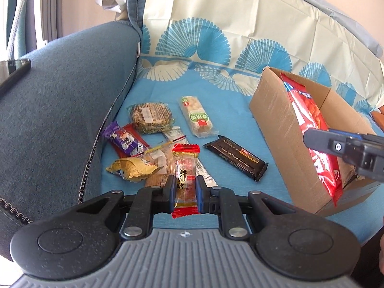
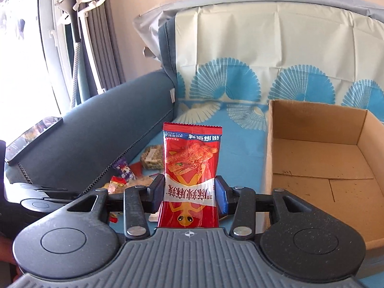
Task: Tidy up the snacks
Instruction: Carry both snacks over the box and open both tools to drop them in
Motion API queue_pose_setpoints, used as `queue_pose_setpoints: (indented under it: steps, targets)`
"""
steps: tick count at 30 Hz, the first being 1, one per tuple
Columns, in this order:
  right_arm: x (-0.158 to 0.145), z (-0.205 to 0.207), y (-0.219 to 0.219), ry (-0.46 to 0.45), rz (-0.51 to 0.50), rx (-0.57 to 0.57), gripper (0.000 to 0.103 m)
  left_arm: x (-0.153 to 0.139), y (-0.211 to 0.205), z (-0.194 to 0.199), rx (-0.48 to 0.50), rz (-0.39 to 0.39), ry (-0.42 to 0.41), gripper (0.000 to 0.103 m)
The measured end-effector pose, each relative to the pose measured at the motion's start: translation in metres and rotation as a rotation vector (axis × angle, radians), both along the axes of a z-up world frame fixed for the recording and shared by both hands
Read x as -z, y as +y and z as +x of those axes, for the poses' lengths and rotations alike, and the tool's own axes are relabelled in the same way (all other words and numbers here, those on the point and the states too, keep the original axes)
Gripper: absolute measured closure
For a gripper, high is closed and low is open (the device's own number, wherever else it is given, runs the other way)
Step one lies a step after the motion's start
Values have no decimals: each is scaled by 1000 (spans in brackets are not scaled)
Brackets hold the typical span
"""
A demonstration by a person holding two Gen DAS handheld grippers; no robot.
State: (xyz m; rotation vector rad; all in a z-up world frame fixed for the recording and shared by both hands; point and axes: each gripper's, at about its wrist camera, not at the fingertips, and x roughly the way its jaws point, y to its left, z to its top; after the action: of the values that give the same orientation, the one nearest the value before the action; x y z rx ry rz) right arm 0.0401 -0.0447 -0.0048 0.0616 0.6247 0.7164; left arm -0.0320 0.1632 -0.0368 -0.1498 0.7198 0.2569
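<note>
Snacks [image 1: 153,144] heaped by sofa arm [image 1: 60,100]; bare cloth beside. Left gripper [image 1: 185,189] clamps red-ended candy [image 1: 186,180]. Right gripper [image 2: 189,192] pinches red packet [image 2: 190,175] beside cardboard box [image 2: 319,129] rim.

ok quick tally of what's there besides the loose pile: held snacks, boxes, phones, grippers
held snacks: 2 (red bag, small pack)
boxes: 1 (box)
phones: 1 (phone)
grippers: 2 (left gripper, right gripper)
total: 6
</note>
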Motion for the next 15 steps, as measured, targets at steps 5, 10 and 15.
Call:
queue_pose_setpoints:
  steps: [5, 10, 15]
  targets:
    - [-4, 5, -8, -11, 43, 16, 57, -9, -2, -2, -8, 3, -20, 85]
    - [-17, 17, -20, -34, 99, 58, 57, -21, -1, 3, -43, -45, -25, 85]
    - [-25, 37, -41, -36, 139, 123, 57, -42, -19, 23, -13, -37, -55, 85]
